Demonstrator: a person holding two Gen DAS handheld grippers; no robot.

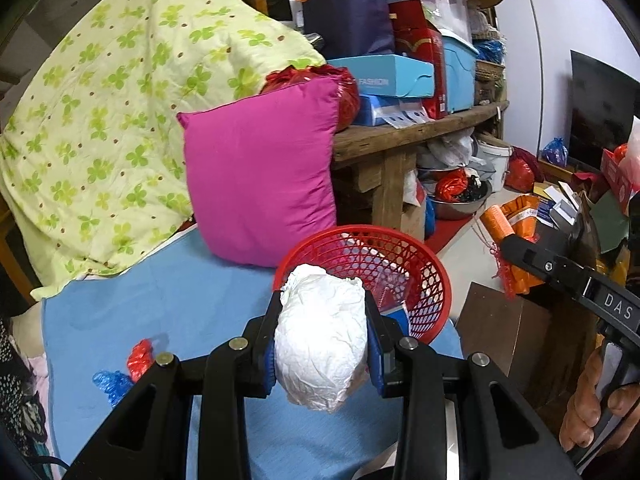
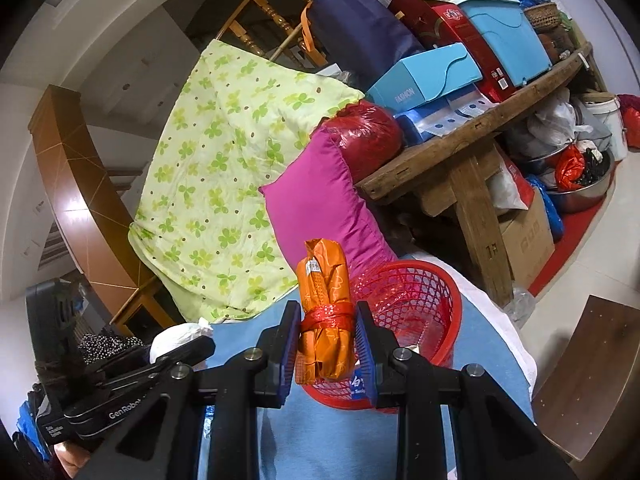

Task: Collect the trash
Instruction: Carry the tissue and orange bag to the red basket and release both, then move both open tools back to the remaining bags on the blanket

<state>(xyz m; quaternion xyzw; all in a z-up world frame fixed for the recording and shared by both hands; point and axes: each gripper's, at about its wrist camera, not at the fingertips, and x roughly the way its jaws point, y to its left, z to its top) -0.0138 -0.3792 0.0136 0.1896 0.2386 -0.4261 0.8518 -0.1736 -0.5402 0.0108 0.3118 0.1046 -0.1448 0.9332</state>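
Note:
My left gripper is shut on a crumpled white paper wad, held just short of the near rim of a red mesh basket that stands on a blue cloth. My right gripper is shut on an orange wrapped roll tied with red string, over the near left rim of the same red basket. In the left wrist view the orange roll and the right gripper's arm show at the right. In the right wrist view the white wad shows at lower left.
A magenta pillow and a green-flowered quilt lie behind the basket. A wooden table piled with boxes stands at the right. Small red scrap and blue scrap lie on the cloth at the left. A person's hand grips the right handle.

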